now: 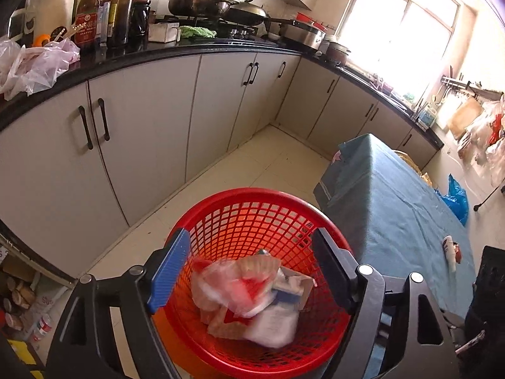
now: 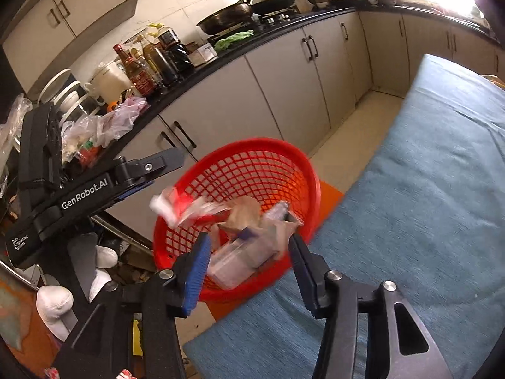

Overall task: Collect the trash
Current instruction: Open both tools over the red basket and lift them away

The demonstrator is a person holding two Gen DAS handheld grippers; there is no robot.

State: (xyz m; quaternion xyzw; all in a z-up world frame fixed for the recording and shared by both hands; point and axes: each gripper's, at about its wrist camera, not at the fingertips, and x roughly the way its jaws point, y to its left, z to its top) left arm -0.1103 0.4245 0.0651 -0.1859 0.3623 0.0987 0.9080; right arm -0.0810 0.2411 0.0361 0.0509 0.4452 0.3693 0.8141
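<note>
A red mesh basket point(image 1: 252, 211) point(image 2: 252, 164) stands on the floor beside the blue-covered table point(image 1: 394, 208) point(image 2: 426, 189). It holds several pieces of trash: crumpled wrappers, paper and a white packet point(image 1: 249, 297) point(image 2: 240, 252). A red-and-white wrapper point(image 2: 176, 205) is blurred in mid-air over the basket's rim. My left gripper point(image 1: 249, 271) is open and empty above the basket; it also shows in the right wrist view point(image 2: 139, 173). My right gripper point(image 2: 249, 259) is open and empty over the basket's near edge. One small wrapper point(image 1: 451, 249) lies on the table.
Grey cabinets point(image 1: 142, 132) under a black counter point(image 1: 157, 53) run behind the basket, with bottles, plastic bags and pans on top. A blue bag point(image 1: 456, 195) lies on the floor past the table. Clutter and white shoes point(image 2: 56, 303) sit on the floor at left.
</note>
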